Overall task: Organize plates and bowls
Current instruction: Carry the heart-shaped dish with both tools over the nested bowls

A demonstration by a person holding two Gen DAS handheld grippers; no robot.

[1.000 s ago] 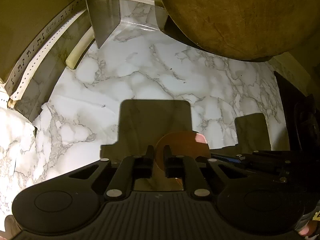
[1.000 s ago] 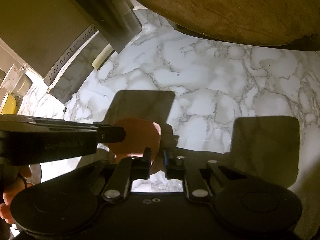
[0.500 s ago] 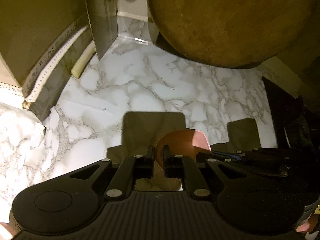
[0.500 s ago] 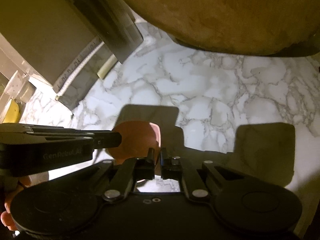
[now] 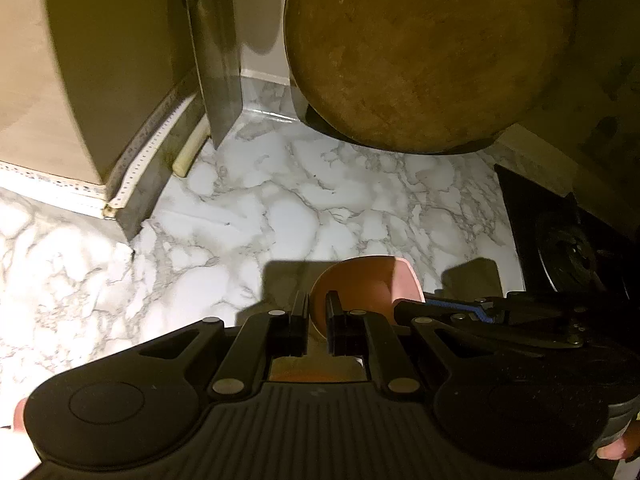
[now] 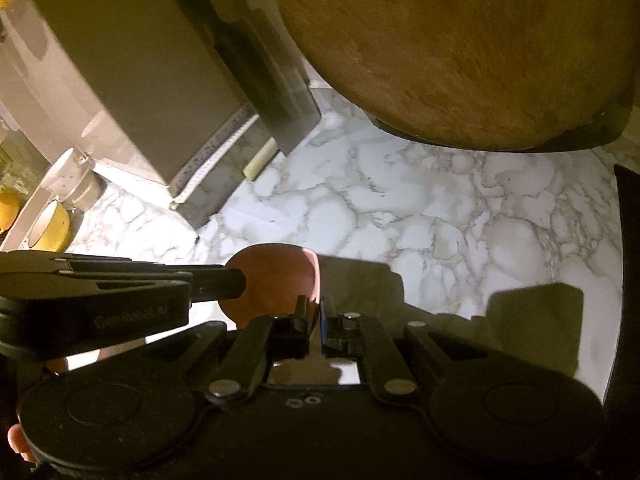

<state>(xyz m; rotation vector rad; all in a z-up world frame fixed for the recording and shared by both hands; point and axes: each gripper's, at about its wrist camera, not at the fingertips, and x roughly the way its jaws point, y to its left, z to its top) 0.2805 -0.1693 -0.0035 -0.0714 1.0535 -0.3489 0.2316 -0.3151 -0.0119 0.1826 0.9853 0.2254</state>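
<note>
Bowl, pink, pinched between both claws: left gripper clamps its 7 o'clock rim, right gripper apparently the 5 o'clock rim; counter below.

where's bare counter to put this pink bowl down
Open marble counter lies ahead of the pink bowl, between the steel box on the left and the black stove on the right. It is crowded at the back, under the leaning round wooden board.
</note>
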